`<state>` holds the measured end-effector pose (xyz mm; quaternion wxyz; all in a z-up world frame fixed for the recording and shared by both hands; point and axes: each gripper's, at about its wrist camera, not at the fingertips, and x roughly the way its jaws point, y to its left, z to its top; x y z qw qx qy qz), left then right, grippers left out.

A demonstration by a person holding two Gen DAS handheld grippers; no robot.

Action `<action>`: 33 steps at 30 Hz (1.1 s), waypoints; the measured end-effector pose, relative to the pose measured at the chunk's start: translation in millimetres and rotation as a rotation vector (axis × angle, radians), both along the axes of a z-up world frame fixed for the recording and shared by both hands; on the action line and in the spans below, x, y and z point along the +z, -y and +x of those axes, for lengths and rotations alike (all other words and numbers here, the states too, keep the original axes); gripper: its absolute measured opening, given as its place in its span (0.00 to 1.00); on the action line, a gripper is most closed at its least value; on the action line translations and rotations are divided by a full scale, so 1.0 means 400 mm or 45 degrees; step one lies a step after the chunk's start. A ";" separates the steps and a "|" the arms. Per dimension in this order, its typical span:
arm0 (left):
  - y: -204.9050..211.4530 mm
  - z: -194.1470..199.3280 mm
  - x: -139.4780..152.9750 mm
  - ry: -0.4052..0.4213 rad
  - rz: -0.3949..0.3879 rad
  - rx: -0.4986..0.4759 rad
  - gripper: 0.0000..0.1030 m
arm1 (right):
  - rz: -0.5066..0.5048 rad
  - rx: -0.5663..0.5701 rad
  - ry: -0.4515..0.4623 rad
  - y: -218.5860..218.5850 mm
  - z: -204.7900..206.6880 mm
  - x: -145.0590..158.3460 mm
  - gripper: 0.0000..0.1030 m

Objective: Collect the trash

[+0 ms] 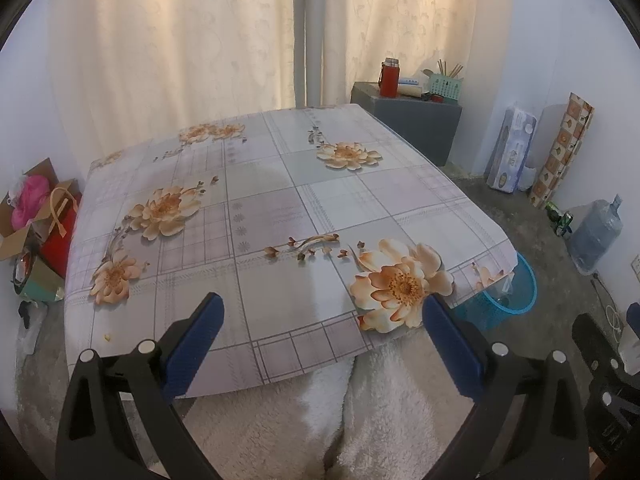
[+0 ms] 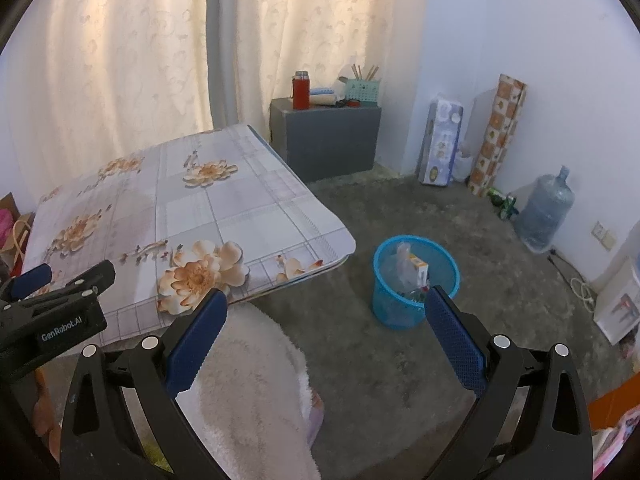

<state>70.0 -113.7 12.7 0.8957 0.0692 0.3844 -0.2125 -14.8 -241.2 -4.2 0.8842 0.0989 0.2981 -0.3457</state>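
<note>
A blue mesh trash basket (image 2: 416, 280) stands on the floor right of the table, and it holds a yellow-white carton (image 2: 419, 269) and clear plastic wrappers. In the left wrist view the basket (image 1: 510, 298) peeks out under the table corner. My left gripper (image 1: 323, 301) hangs open over the near edge of the floral tablecloth (image 1: 280, 184), nothing between its fingers. A tiny yellow crumb (image 1: 107, 337) lies near the table's front left edge. My right gripper (image 2: 327, 294) is open and empty, above the floor left of the basket. Each gripper shows at the other view's edge.
A fluffy white fabric (image 2: 256, 380) covers a person's lap below both grippers. A grey cabinet (image 2: 326, 140) with a red flask (image 2: 301, 91) stands behind. A water jug (image 2: 546, 210), tissue pack (image 2: 440, 140) and patterned roll (image 2: 498, 132) line the right wall. Boxes and a red bag (image 1: 60, 236) sit at the left.
</note>
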 end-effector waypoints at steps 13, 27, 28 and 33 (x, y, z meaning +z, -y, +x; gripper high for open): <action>-0.003 0.002 0.002 0.018 0.014 0.014 0.94 | -0.039 0.036 -0.050 0.005 -0.007 -0.009 0.92; -0.056 0.045 0.000 0.068 0.124 0.037 0.94 | -0.007 0.079 -0.028 0.006 0.006 -0.018 0.92; -0.061 0.045 -0.001 0.065 0.130 0.037 0.94 | -0.003 0.082 -0.024 0.007 0.006 -0.019 0.92; -0.071 0.037 -0.009 0.065 0.172 0.045 0.94 | 0.023 0.090 -0.007 0.019 0.002 -0.028 0.92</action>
